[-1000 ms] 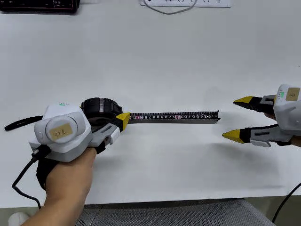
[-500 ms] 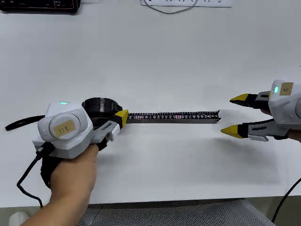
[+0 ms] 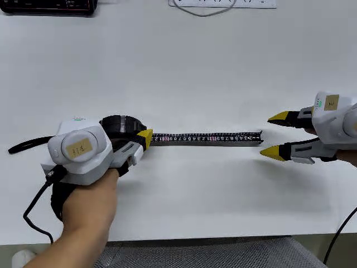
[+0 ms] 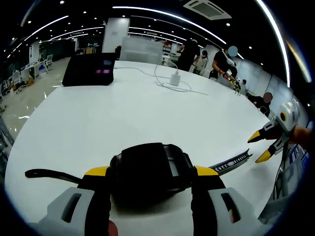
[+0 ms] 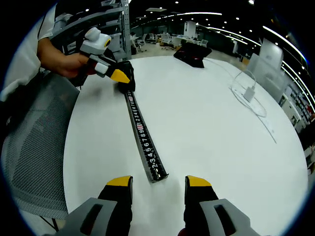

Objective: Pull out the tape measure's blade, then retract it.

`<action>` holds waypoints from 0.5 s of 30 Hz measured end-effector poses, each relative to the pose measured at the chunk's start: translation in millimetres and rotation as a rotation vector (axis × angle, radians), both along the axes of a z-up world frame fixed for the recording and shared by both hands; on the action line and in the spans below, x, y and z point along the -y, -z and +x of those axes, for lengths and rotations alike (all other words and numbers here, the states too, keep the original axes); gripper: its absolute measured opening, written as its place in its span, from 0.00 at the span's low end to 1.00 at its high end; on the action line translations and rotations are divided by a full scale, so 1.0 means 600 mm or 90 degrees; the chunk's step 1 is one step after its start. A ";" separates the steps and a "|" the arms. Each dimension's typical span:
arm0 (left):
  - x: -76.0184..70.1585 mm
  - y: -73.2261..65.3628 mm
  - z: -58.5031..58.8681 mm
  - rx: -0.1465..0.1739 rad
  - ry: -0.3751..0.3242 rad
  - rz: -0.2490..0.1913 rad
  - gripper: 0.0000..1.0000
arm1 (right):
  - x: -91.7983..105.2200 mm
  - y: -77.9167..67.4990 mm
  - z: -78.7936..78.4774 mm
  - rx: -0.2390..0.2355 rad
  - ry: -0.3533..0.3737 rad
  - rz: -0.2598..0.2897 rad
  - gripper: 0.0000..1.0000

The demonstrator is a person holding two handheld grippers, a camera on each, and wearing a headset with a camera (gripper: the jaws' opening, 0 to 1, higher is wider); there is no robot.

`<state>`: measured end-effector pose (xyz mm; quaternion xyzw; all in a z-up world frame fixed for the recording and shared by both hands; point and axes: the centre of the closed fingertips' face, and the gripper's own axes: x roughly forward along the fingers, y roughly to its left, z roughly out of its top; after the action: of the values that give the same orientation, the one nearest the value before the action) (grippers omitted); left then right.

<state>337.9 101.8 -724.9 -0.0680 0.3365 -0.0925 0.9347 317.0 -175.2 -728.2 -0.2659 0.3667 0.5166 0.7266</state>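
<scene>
The tape measure's black case (image 3: 119, 127) lies on the white table (image 3: 184, 72) at the left, with my left gripper (image 3: 134, 143) shut on it. In the left gripper view the case (image 4: 150, 169) sits between the yellow fingertips (image 4: 97, 171). The blade (image 3: 206, 138) stretches rightward, flat on the table, to its end hook (image 3: 260, 137). My right gripper (image 3: 273, 135) stands open just right of that hook, one jaw on either side of the blade's line, touching nothing. From the right gripper view the blade (image 5: 142, 132) runs away from my right gripper (image 5: 158, 183).
The case's black strap (image 3: 27, 145) trails left. At the table's far edge sit a dark device (image 3: 47, 5) and a white power strip with a cable (image 3: 223, 4). A mesh chair (image 3: 195, 254) is at the near edge. People stand in the background.
My right gripper has moved left, closer to the blade's end hook, and its jaws have narrowed a little. The blade's length and the left gripper's hold look the same.
</scene>
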 end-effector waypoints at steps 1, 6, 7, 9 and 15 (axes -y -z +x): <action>0.000 0.000 0.000 -0.001 0.000 -0.001 0.62 | -0.001 0.001 0.000 -0.003 -0.002 0.000 0.39; -0.001 0.001 0.000 -0.006 0.003 -0.002 0.62 | -0.004 0.007 0.004 -0.002 -0.020 -0.009 0.35; 0.000 0.001 0.000 -0.006 0.003 -0.002 0.61 | -0.005 0.008 0.005 0.000 -0.027 -0.014 0.34; 0.000 0.001 0.000 -0.007 0.003 -0.002 0.61 | -0.008 0.011 0.005 -0.003 -0.038 -0.018 0.33; 0.000 0.001 -0.001 -0.011 0.006 -0.004 0.61 | -0.013 0.016 0.005 -0.006 -0.061 -0.029 0.27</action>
<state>337.6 101.8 -725.8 -0.0700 0.3445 -0.0974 0.9311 320.1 -167.2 -737.7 -0.2969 0.3688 0.5438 0.6929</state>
